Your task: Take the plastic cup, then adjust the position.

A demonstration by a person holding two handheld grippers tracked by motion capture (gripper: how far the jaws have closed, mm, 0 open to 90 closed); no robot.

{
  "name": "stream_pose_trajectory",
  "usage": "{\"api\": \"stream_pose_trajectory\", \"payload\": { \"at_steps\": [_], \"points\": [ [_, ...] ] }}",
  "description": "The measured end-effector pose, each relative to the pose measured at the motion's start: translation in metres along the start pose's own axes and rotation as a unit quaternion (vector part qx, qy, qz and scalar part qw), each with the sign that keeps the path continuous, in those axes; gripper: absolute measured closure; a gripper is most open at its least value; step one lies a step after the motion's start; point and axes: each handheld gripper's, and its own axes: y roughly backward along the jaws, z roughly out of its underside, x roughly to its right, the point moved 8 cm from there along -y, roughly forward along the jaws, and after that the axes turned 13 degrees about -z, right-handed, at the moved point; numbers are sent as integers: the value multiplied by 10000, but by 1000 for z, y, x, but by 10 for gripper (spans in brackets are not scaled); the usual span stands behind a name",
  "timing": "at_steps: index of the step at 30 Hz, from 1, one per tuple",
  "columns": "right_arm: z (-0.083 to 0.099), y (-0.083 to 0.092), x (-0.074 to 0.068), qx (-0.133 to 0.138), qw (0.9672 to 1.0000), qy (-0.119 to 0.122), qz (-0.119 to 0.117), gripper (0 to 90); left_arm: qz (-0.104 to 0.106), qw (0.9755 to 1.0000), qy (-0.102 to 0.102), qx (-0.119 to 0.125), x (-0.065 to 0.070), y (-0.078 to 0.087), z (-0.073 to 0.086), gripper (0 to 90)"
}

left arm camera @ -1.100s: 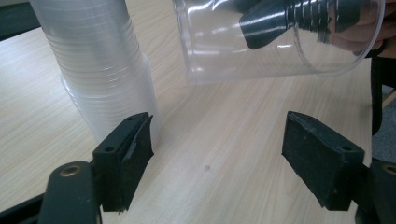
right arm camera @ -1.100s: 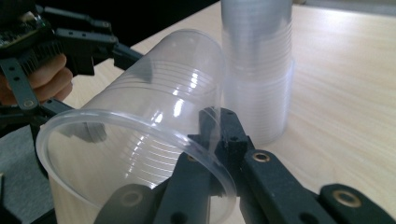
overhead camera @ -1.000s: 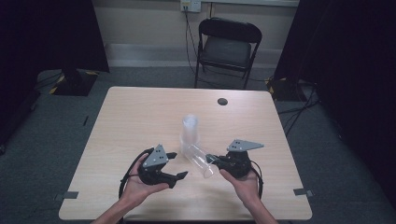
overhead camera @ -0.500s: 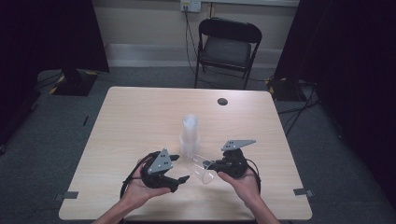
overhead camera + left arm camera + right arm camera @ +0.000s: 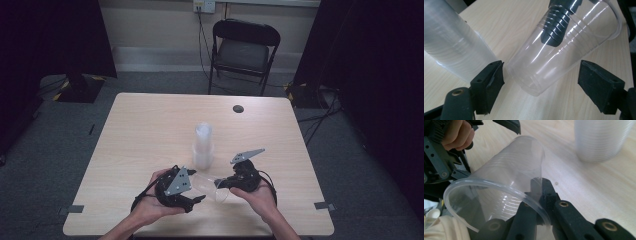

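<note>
A single clear plastic cup (image 5: 212, 186) lies tilted between the two grippers near the table's front edge. My right gripper (image 5: 220, 184) is shut on the cup's wall (image 5: 506, 177) at the rim, one jaw inside and one outside. In the left gripper view that inner jaw shows through the cup (image 5: 564, 47). My left gripper (image 5: 541, 73) is open around the cup's base; its jaws have just been opening and the pads (image 5: 496, 75) stand clear of the plastic. A tall stack of clear cups (image 5: 202, 145) stands upright just behind the grippers.
The light wooden table (image 5: 150, 130) has a small dark round spot (image 5: 238, 108) near its far edge. A black folding chair (image 5: 245, 50) stands beyond the table. Cables trail from both grippers by the person's hands.
The left gripper's jaws have spread away from the cup's base. The right gripper has tipped slightly and kept its hold on the cup's rim. Both hands stay in about the same place.
</note>
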Motion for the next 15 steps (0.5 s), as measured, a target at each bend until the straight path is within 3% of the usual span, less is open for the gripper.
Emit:
{"api": "stream_pose_trajectory", "payload": {
  "at_steps": [2,14,15],
  "points": [
    [2,-4,1,-124,9999,-39,-29,900,69,9999,-146,-56,4,-3,2,198],
    [4,-12,3,-323,9992,-165,-159,900,74,9986,-518,-40,14,-7,3,193],
    [4,-13,3,-374,9990,-165,-182,900,73,9978,-666,-25,16,-9,3,193]
  ]
}}
